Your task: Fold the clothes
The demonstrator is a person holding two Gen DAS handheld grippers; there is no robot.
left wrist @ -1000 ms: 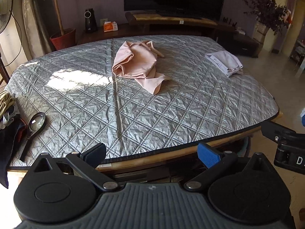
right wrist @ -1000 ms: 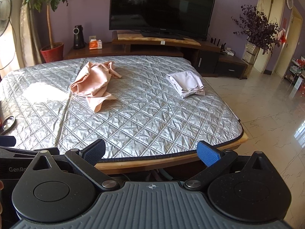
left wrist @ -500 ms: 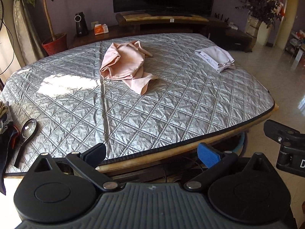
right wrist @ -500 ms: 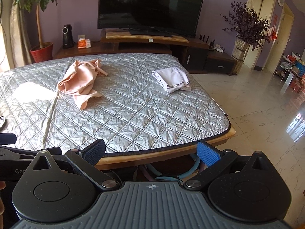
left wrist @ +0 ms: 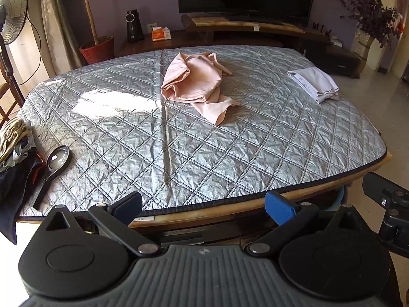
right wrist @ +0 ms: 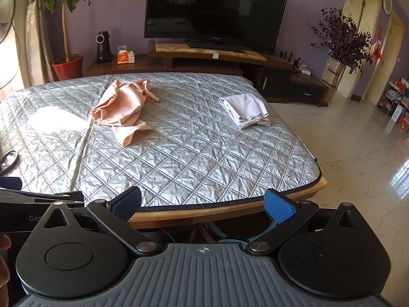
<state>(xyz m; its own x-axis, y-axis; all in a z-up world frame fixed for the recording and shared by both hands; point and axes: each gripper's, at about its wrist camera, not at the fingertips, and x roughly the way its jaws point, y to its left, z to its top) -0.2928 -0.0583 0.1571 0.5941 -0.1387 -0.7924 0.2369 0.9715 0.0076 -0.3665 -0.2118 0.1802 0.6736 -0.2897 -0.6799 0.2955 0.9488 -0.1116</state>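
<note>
A crumpled pink garment (left wrist: 196, 83) (right wrist: 121, 107) lies near the far middle of the silver quilted table (left wrist: 230, 158) (right wrist: 204, 158). At the far right rests a folded pale lilac garment (left wrist: 315, 83) (right wrist: 246, 110). My left gripper (left wrist: 203, 208) hangs open before the table's near edge, holding nothing. Beside it my right gripper (right wrist: 203, 206) is also open and empty, off the near right part of the edge. Both are far short of the pink garment.
A magnifying glass (left wrist: 55, 162) and a heap of clothes (left wrist: 12, 140) lie at the table's left end. Behind stand a TV (right wrist: 214, 12) on a wooden stand, a potted tree (left wrist: 95, 46) and a fan (left wrist: 11, 12). Tiled floor (right wrist: 358, 140) spreads to the right.
Both cameras have shifted; the table and garments slid left half a second ago and have come back right. Grippers stay open and the garments have not moved.
</note>
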